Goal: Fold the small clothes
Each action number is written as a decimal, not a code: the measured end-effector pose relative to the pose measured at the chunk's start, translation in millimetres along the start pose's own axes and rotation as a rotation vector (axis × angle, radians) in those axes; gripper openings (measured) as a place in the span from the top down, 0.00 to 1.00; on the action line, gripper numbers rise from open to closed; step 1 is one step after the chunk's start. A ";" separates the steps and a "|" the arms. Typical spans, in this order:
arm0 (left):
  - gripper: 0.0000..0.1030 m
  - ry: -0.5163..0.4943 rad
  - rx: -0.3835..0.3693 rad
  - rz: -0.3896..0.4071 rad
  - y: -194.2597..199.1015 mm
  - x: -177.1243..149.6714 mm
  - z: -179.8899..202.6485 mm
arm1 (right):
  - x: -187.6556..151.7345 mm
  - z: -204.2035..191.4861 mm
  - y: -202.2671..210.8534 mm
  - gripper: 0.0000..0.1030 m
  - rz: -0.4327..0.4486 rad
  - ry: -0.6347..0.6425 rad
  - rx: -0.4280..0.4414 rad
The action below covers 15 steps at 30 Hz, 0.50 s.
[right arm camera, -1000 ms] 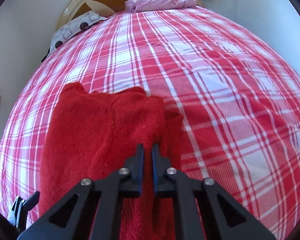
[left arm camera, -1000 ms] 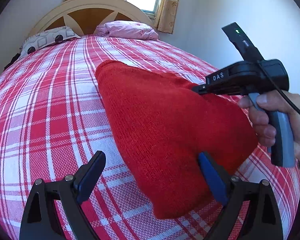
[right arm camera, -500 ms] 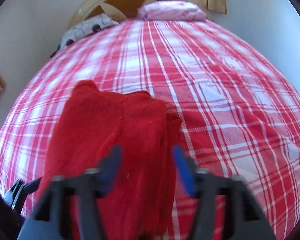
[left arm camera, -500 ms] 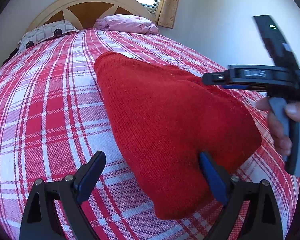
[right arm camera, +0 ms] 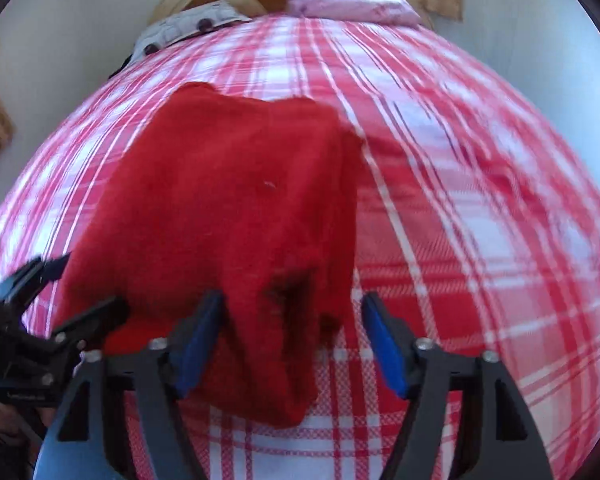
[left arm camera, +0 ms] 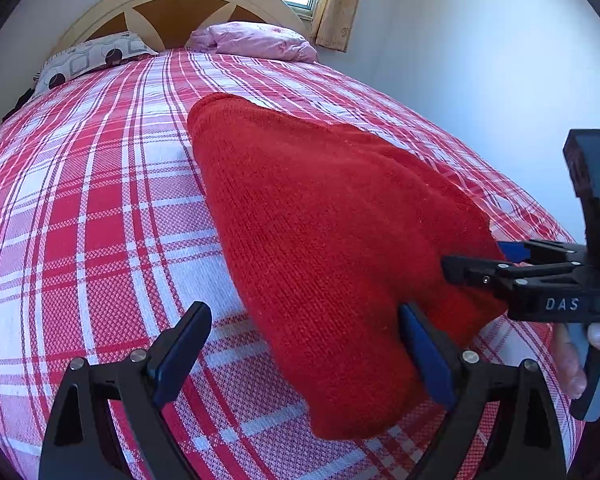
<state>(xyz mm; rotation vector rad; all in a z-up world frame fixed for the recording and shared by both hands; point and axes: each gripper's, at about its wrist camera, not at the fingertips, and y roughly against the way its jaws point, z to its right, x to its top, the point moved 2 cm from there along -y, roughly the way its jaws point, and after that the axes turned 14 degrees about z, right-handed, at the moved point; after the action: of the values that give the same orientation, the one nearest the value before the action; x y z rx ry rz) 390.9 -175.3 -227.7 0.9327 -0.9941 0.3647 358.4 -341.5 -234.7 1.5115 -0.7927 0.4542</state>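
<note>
Bedroom, plaid bed [left arm camera: 100, 208], pillows [left arm camera: 256, 40], headboard [left arm camera: 172, 4]

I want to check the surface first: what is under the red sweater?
The red sweater lies on the red-and-white plaid bedspread, which shows all around it. Whatever lies directly beneath the knit is covered, so nothing more can be told. Both tongs, left and right, are open.

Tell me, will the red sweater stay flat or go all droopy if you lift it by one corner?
Probably droopy: the red sweater is soft knit that already sags and bunches at its folded edges. It likely won't slide much, since the fuzzy wool lies on the woven checked bedspread. It looks light.
</note>
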 end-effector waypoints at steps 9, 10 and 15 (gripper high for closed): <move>0.09 -0.005 0.002 0.010 3.2 0.6 1.3 | -7.4 9.5 -1.5 0.24 0.014 -0.036 0.024; 0.09 -0.007 0.004 0.020 5.8 1.3 1.3 | -8.2 10.1 0.7 0.25 0.017 -0.038 0.028; 0.09 -0.007 0.040 0.132 27.9 10.1 -2.8 | -8.3 15.0 18.8 0.33 0.074 -0.053 0.051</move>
<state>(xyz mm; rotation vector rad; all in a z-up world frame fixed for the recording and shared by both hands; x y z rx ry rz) 379.6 -158.3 -205.9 0.9075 -1.0606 0.4943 336.7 -353.6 -229.1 1.5508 -0.8868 0.4945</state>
